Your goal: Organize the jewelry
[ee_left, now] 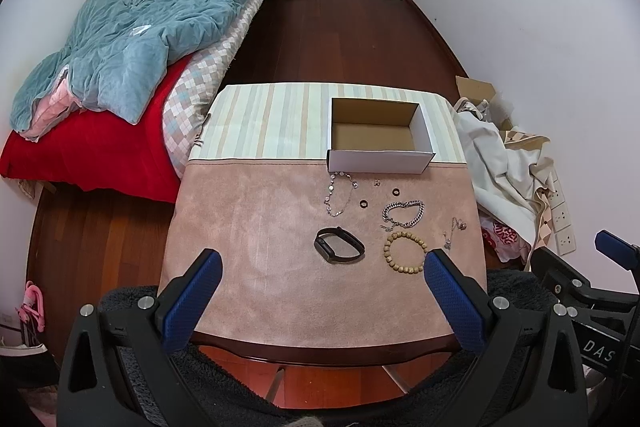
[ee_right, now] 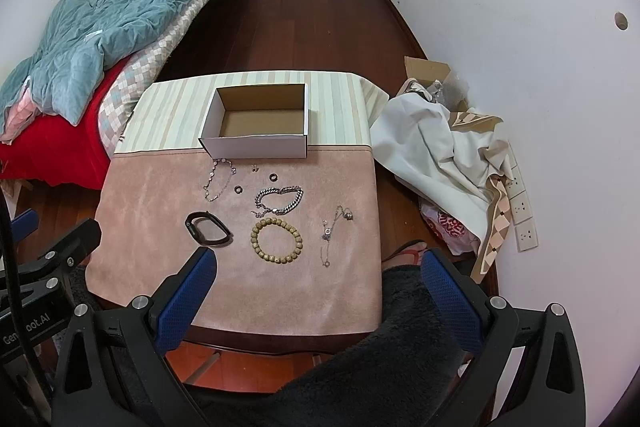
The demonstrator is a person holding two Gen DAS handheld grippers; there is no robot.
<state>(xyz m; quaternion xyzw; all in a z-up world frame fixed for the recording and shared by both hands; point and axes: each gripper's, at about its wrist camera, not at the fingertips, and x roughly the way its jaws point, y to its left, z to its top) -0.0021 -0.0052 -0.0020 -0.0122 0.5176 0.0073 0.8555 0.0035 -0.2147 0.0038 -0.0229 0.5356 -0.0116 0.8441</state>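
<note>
An empty white cardboard box [ee_left: 380, 159] [ee_right: 256, 146] stands at the back of a pink mat [ee_left: 260, 247] [ee_right: 160, 219]. In front of it lie a thin silver chain bracelet [ee_left: 340, 193] [ee_right: 218, 179], two dark rings [ee_left: 363, 204] [ee_left: 396, 192], a thick silver link bracelet [ee_left: 404, 213] [ee_right: 280, 201], a black watch band [ee_left: 339, 250] [ee_right: 208, 228], a wooden bead bracelet [ee_left: 405, 253] [ee_right: 276, 241] and a thin necklace [ee_left: 454, 231] [ee_right: 334, 231]. My left gripper [ee_left: 322, 267] is open and empty at the near edge. My right gripper [ee_right: 318, 267] is open and empty too.
The mat lies on a table with a striped cloth [ee_left: 264, 119]. A bed with a blue quilt [ee_left: 132, 35] stands left. A heap of white cloth and a carton [ee_right: 444, 147] lies on the floor at right, by wall sockets [ee_right: 524, 211].
</note>
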